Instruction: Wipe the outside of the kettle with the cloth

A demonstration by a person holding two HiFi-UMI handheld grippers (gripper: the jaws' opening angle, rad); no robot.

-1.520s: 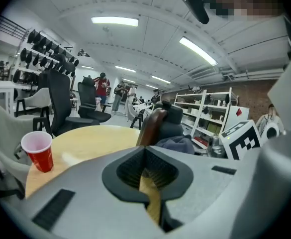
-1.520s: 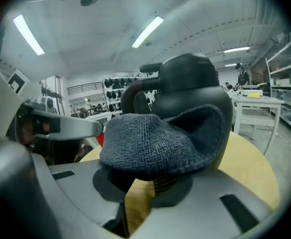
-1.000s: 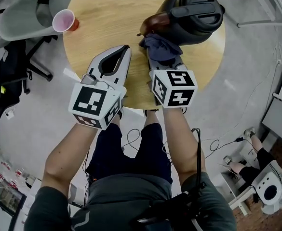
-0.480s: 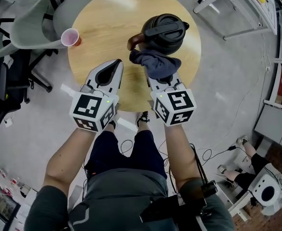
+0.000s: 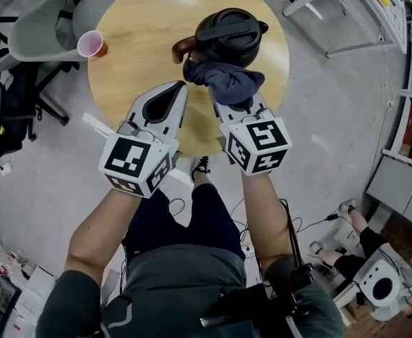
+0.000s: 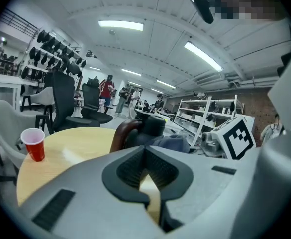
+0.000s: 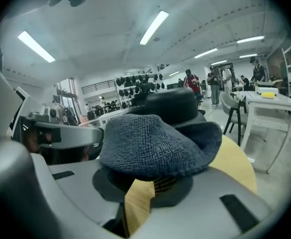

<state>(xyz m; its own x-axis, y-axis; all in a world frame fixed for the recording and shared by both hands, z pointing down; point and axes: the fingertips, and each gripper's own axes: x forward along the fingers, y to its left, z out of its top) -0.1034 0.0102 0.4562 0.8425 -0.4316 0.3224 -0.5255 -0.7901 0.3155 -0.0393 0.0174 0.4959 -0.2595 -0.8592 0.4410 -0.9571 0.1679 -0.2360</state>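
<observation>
**Cloth has shifted along the kettle's near wall**

Over the last second the cloth (image 5: pixel 223 82) has slid from beside the brown handle toward the middle of the kettle's near side. The kettle (image 5: pixel 230 34) stands upright toward the far right of the round table (image 5: pixel 142 20), and the cloth is bunched against it just below the lid. Your right gripper (image 5: pixel 232 104) pinches that cloth. So the wipe looks under way, with only the near face covered. Your left gripper (image 5: pixel 179 87) hovers just beside it, jaws pressed together on nothing and clear of the kettle. A red cup (image 5: pixel 91 45) sits well apart at the table's left edge.
</observation>
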